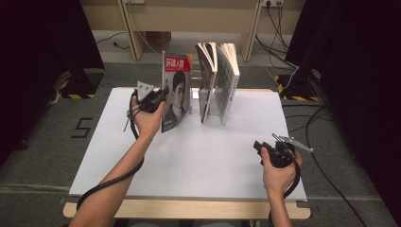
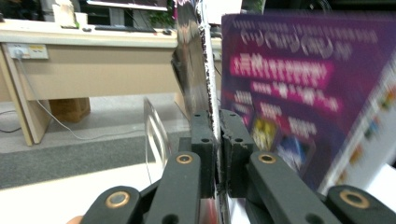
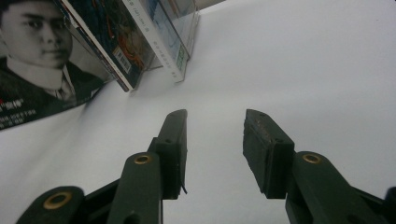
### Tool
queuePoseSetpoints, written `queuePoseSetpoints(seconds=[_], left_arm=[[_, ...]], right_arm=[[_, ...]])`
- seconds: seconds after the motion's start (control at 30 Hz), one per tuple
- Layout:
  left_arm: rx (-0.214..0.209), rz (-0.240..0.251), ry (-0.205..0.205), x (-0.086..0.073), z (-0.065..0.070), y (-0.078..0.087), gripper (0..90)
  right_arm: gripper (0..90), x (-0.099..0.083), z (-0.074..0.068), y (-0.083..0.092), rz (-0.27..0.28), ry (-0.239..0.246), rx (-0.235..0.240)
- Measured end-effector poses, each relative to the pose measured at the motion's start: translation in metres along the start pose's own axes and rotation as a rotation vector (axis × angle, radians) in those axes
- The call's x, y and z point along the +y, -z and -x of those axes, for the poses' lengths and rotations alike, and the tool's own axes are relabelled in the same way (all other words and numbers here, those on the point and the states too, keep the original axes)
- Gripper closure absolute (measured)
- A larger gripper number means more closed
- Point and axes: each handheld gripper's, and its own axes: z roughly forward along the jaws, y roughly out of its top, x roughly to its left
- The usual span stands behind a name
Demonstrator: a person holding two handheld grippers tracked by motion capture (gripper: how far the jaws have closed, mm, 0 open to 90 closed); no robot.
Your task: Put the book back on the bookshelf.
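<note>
Magazine placement at a clear rack. The left gripper (image 1: pixel 163 92), at ten o'clock on the table (image 1: pixel 198 161), pinches the edge of an upright magazine (image 1: pixel 176 92); its jaws are pressed together on the pages. The magazine stands just left of the clear rack (image 1: pixel 213 100), which holds two books (image 1: pixel 218 78). The right gripper (image 1: pixel 257 147) rests at four o'clock, jaws spread, holding nothing. Judged step: setting the magazine upright. The next move calls for keeping it vertical before release.

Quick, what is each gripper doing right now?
Left gripper: shut on the magazine.
Right gripper: open, holding nothing.
</note>
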Motion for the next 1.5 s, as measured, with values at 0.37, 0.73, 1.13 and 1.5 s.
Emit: queuePoseSetpoints(seconds=[0.37,0.73,1.13,1.5], left_arm=[[-0.051,-0.122,0.004,-0.031,0.012,0.025,82.0],[-0.078,-0.177,0.129,-0.026,0.003,0.023,72.9],[-0.053,-0.118,0.229,0.005,-0.017,0.023,66.9],[-0.014,-0.154,0.348,0.036,-0.028,-0.001,67.1]], right_arm=[[60.3,-0.002,-0.001,-0.002,-0.005,0.003,0.001],[60.2,-0.004,0.002,-0.002,-0.012,-0.012,-0.002],[59.9,-0.005,0.003,-0.004,-0.02,-0.003,-0.003],[59.8,-0.005,0.004,-0.004,-0.027,-0.005,-0.003]])
